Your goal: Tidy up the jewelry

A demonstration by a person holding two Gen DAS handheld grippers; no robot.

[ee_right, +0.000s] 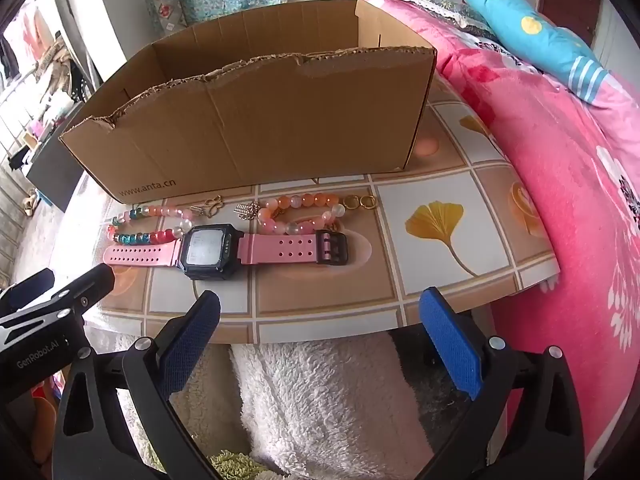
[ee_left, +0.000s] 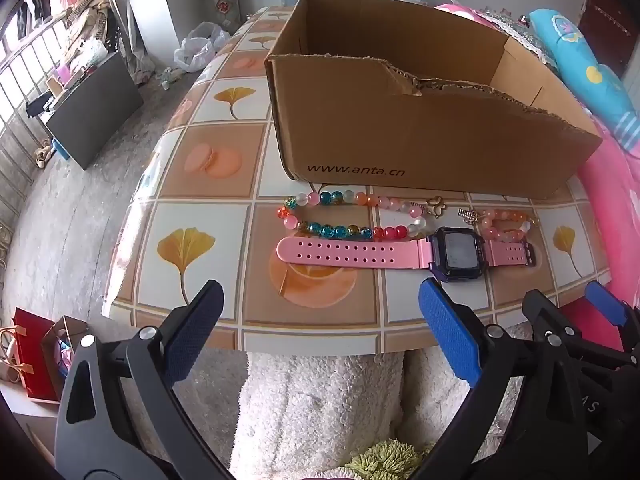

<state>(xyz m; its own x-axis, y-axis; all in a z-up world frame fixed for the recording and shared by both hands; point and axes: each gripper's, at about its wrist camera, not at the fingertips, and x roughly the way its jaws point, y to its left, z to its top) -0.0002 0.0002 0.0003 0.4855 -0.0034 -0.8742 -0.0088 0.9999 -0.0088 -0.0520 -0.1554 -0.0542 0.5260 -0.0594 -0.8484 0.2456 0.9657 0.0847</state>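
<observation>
A pink-strapped watch [ee_left: 400, 254] with a dark square face lies flat on the tiled table, also in the right wrist view [ee_right: 224, 254]. Behind it lie a multicoloured bead bracelet [ee_left: 344, 216] [ee_right: 148, 226] and a pink-orange bead bracelet [ee_left: 504, 224] [ee_right: 300, 212], with gold rings [ee_right: 360, 201] at its right end. An open cardboard box [ee_left: 420, 128] [ee_right: 260, 120] stands behind them. My left gripper [ee_left: 320, 312] is open and empty, just short of the table's front edge. My right gripper [ee_right: 320, 320] is open and empty beside it, and shows in the left wrist view [ee_left: 568, 300].
The table [ee_left: 208, 216] [ee_right: 440, 184] has a glossy tile-pattern cloth. A pink blanket [ee_right: 560, 160] and blue pillow [ee_right: 532, 28] lie to the right. A white fluffy cloth [ee_left: 320, 400] [ee_right: 320, 392] is below the front edge. Floor clutter and a red bag [ee_left: 36, 356] are at left.
</observation>
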